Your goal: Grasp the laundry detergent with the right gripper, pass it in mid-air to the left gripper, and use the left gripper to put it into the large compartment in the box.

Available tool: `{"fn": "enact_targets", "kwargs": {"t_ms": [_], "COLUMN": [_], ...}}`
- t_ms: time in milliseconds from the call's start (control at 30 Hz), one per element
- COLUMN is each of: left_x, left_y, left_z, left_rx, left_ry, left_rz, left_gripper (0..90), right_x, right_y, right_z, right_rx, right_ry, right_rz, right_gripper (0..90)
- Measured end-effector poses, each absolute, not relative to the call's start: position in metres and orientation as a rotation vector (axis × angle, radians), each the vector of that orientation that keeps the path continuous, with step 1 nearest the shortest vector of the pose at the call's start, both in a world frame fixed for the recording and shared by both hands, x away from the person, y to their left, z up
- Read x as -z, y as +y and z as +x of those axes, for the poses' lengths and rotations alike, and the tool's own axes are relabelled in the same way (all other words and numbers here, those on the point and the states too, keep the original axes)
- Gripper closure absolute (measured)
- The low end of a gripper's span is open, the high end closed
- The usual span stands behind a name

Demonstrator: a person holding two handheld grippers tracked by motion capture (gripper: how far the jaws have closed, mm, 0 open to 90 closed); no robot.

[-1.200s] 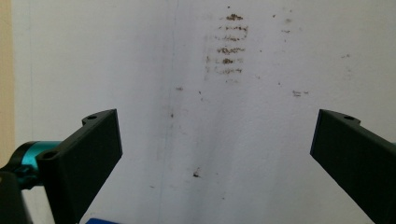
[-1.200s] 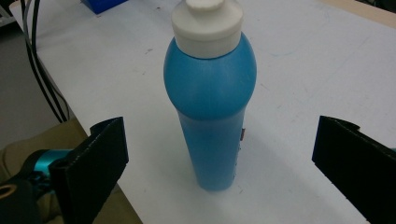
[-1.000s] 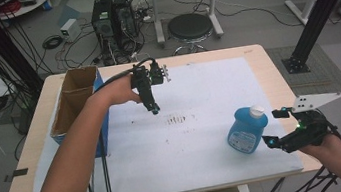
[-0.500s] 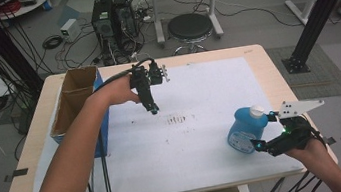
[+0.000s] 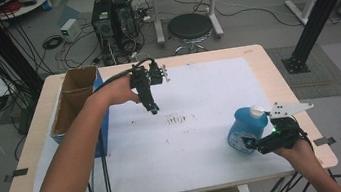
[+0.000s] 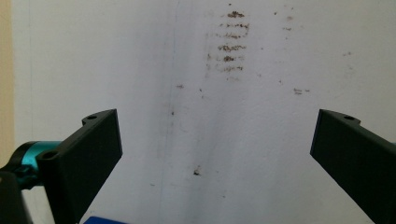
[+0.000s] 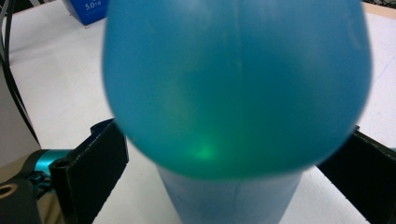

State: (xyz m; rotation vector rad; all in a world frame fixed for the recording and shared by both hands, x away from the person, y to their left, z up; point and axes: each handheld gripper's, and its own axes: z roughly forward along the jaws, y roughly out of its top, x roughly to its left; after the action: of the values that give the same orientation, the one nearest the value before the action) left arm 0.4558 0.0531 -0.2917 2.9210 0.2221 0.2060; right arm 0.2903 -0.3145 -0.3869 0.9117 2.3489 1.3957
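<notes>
Here the blue bottle (image 5: 246,128) with its white cap stands upright on the white sheet (image 5: 199,97) near the table's right front corner. The right gripper (image 5: 252,143) sits at its base, jaws spread wide on either side of the body; in the right gripper view the bottle (image 7: 238,88) lies between the jaws, with no firm squeeze to be seen. Farther off, the left gripper (image 5: 153,109) hangs over the middle of the sheet, jaws wide apart and empty, just beside some brown smudges (image 6: 229,46). A cardboard box (image 5: 76,101) stands at the table's left edge.
</notes>
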Motion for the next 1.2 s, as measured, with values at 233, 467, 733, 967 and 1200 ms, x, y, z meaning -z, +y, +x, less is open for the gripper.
{"fn": "enact_targets", "kwargs": {"t_ms": [233,467,733,967,1200], "left_x": [0.292,0.292,0.292,0.293,0.293], "left_y": [0.054,0.052,0.054,0.052,0.052], "left_z": [0.456,0.456,0.457,0.457,0.457], "left_rx": [-0.206,-0.203,-0.202,-0.2,-0.199], "left_ry": [0.226,0.218,0.221,0.215,0.215], "left_rz": [2.924,2.925,2.926,2.929,2.929], "left_gripper": [2.1,2.1,2.1,2.1,2.1], "right_x": [0.394,0.398,0.401,0.4,0.399], "right_y": [-0.316,-0.317,-0.316,-0.317,-0.317], "right_z": [0.29,0.291,0.291,0.29,0.291], "right_rx": [-1.442,-1.471,-1.463,-1.474,-1.47], "right_ry": [2.313,2.312,2.306,2.302,2.295], "right_rz": [0.908,0.903,0.902,0.893,0.894], "right_gripper": [5.6,15.8,16.0,22.2,24.8]}}
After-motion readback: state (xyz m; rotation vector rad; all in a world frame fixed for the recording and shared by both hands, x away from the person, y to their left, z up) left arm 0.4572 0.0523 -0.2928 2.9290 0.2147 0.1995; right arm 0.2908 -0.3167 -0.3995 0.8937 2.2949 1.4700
